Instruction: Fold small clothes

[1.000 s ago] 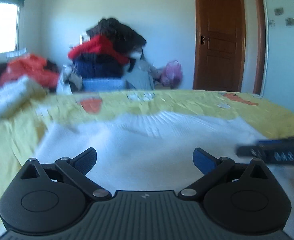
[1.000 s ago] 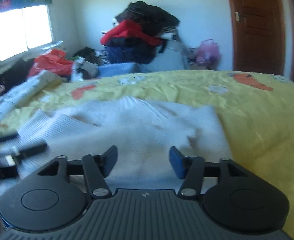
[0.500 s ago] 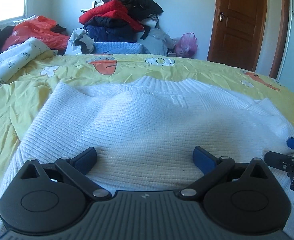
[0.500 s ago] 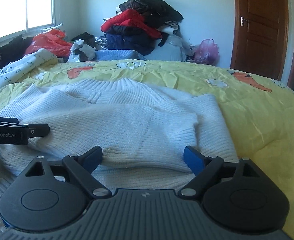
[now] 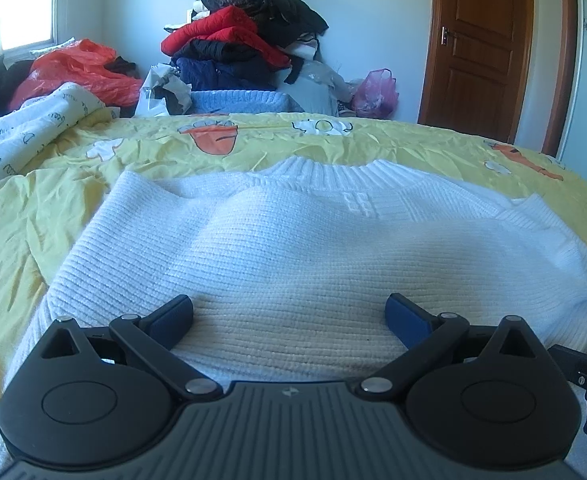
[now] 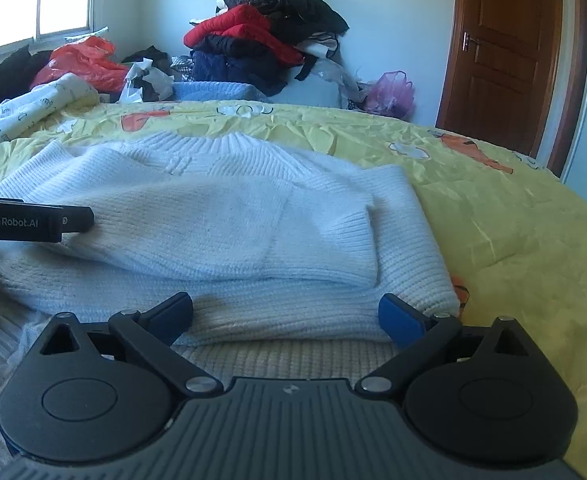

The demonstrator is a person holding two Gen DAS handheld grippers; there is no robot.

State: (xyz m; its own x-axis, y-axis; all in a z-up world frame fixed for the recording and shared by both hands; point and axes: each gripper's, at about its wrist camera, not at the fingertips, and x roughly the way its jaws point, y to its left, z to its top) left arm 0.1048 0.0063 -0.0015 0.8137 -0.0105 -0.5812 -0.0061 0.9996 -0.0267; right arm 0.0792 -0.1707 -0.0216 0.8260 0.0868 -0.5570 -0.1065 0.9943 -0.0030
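Bed: your work surface is the bed under a wrinkled yellow bedsheet with orange and white cartoon prints [image 5: 333, 142]; it runs from your tools to the far wall and gives the garment a broad, flat base.
Far clutter: a heap of red, black and navy clothes [image 6: 269, 44] sits beyond the far edge, with a brown wooden door [image 5: 489, 44] far right; both are well apart from your work.
Garment: the white ribbed knit sweater [image 5: 313, 248] lies mid-bed, collar at the far side. Its near part is doubled over the body, so a thick folded edge faces you; the fold looks just laid.
Sleeve: in the right wrist view a white ribbed cuff [image 6: 351, 244] rests on top at the right, tucked inward to keep the bundle narrow.
Left tool: your left tool [image 5: 289, 316] is released, fingers spread wide above the near fold with nothing pinched.
Right tool: your right tool [image 6: 285, 316] is opening, knit lying under the gap but not pressed by either pad; I judge that you have let the fold go and can regrip for the next one.
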